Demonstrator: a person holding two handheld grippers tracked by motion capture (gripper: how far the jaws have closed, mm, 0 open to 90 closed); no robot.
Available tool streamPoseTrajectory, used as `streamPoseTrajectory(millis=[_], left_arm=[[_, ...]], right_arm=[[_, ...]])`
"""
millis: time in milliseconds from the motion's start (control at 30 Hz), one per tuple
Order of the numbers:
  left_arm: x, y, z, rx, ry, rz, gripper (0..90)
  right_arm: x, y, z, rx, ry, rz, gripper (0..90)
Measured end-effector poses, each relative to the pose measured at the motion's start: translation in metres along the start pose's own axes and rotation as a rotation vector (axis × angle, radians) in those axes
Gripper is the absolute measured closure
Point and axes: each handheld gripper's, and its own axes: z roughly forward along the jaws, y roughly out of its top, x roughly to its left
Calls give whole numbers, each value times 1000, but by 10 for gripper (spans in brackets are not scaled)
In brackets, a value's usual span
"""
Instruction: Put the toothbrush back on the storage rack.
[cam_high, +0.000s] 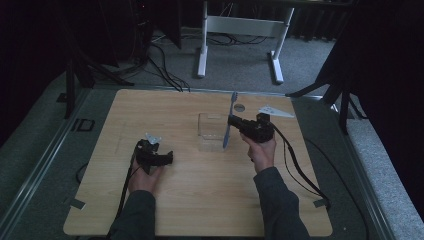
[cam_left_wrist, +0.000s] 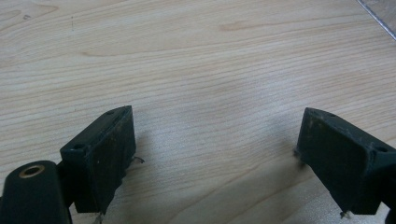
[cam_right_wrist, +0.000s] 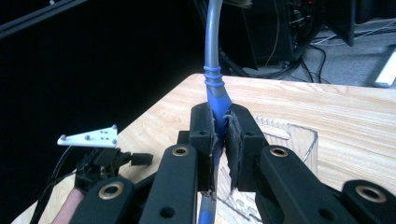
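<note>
Wooden table (cam_high: 200, 200), white desk frame (cam_high: 240, 30) and dark cables (cam_high: 165, 70) on grey floor (cam_high: 240, 70) behind

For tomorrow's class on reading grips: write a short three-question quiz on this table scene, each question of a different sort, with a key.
1. True or false: the right gripper is shut on the toothbrush.
2. The left gripper is: A) open over bare table, B) holding the toothbrush, C) inside the clear box.
3. In the high view, on which side of the toothbrush is the clear box?

Key: 1. True. 2. A. 3. Its left.
</note>
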Motion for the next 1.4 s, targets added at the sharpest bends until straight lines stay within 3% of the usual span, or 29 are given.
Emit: streamPoseTrajectory(millis=[633,967,1400], left_arm=[[0,0,0,-1,0,0,119],[0,0,0,-1,0,0,119],[0,0,0,-1,0,0,118]], right_arm=[[-10,0,12,-45,-44,49,815],[-15,1,16,-91,-100,66,815],[-21,-3,27,-89,-166,33,815]])
